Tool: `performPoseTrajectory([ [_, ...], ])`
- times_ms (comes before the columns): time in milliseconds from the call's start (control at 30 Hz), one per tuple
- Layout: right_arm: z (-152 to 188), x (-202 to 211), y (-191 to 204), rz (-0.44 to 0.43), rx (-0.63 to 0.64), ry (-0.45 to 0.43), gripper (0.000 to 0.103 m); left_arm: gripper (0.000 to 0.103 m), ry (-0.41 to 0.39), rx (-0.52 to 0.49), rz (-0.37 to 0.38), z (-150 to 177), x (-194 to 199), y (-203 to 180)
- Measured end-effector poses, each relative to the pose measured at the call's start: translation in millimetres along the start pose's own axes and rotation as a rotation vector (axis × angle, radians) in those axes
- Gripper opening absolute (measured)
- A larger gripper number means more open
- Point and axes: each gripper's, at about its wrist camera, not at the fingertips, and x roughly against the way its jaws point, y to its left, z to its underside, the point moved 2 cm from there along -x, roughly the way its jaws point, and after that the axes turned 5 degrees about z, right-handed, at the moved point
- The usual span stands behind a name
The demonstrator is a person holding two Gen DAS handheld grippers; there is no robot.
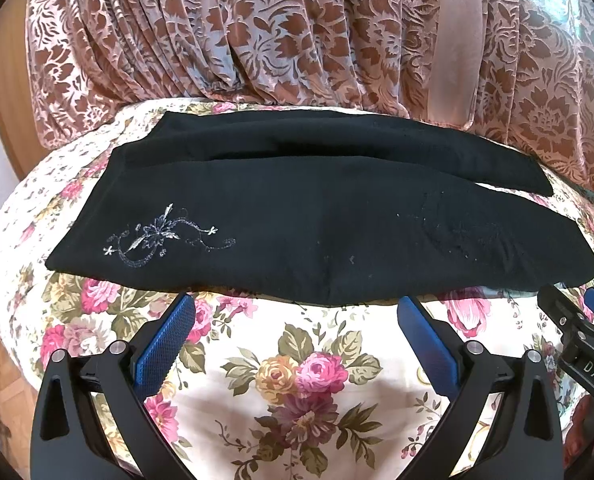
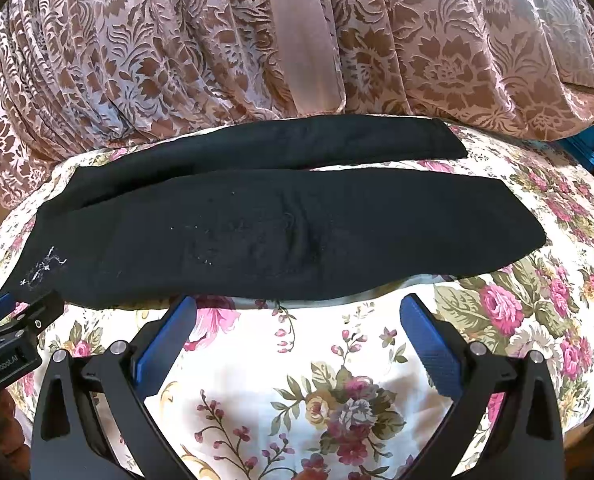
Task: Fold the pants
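Black pants (image 1: 305, 216) lie flat across a flowered bedspread (image 1: 297, 360), legs side by side and running left to right, with silver embroidery (image 1: 165, 236) near their left end. My left gripper (image 1: 297, 312) is open just short of the near edge of the pants, holding nothing. In the right wrist view the same pants (image 2: 281, 232) stretch across the bedspread (image 2: 305, 344), the two leg ends lying apart at the right. My right gripper (image 2: 297, 312) is open too, a little before the near edge. Each gripper's body shows at the other view's side.
A pink-and-brown patterned curtain (image 1: 281, 28) hangs right behind the bed and touches its far edge, also filling the top of the right wrist view as the curtain (image 2: 457, 48). A blue object (image 2: 585, 148) sits at the far right. Bare bedspread lies between the grippers and the pants.
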Motion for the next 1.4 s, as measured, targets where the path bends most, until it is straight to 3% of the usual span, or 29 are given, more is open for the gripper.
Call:
performPoseTrajectory([
  [300, -4, -1, -7, 0.022, -0.019, 0.002, 0.101, 0.100, 0.034, 0.013, 0.018, 4, -5, 3],
  [400, -8, 2, -21, -0.006, -0.072, -0.039, 0.101, 0.100, 0.053, 0.069, 0.137, 9, -8, 12],
  [467, -11, 5, -29, -0.063, -0.082, -0.085, 0.101, 0.100, 0.111, 0.123, 0.196, 15, -14, 18],
  [567, -15, 5, -45, -0.083, -0.106, -0.082, 0.101, 0.100, 0.169, 0.120, 0.267, 23, -19, 19],
  [733, -14, -9, -101, -0.183, -0.330, -0.004, 0.101, 0.100, 0.046, 0.282, 0.264, 19, -11, 58],
  [833, -13, -21, -138, -0.182, -0.454, 0.029, 0.101, 0.100, 0.102, 0.426, 0.299, 22, -24, 86],
  [867, -12, -25, -151, -0.190, -0.497, 0.038, 0.101, 0.100, 0.101, 0.492, 0.337, 23, -26, 100],
  [933, -11, -31, -171, -0.209, -0.571, 0.054, 0.100, 0.100, 0.050, 0.561, 0.315, 24, -23, 122],
  [1033, -8, -45, -197, -0.246, -0.662, 0.086, 0.083, 0.100, -0.042, 0.616, 0.277, 23, -19, 149],
  [1133, 1, -59, -215, -0.257, -0.732, 0.121, 0.069, 0.100, -0.050, 0.690, 0.300, 26, -28, 171],
  [1233, 3, -69, -228, -0.274, -0.803, 0.118, 0.061, 0.100, -0.078, 0.680, 0.292, 25, -29, 179],
  [1400, -2, -81, -237, -0.287, -0.836, 0.101, 0.061, 0.098, -0.122, 0.608, 0.232, 15, -33, 187],
])
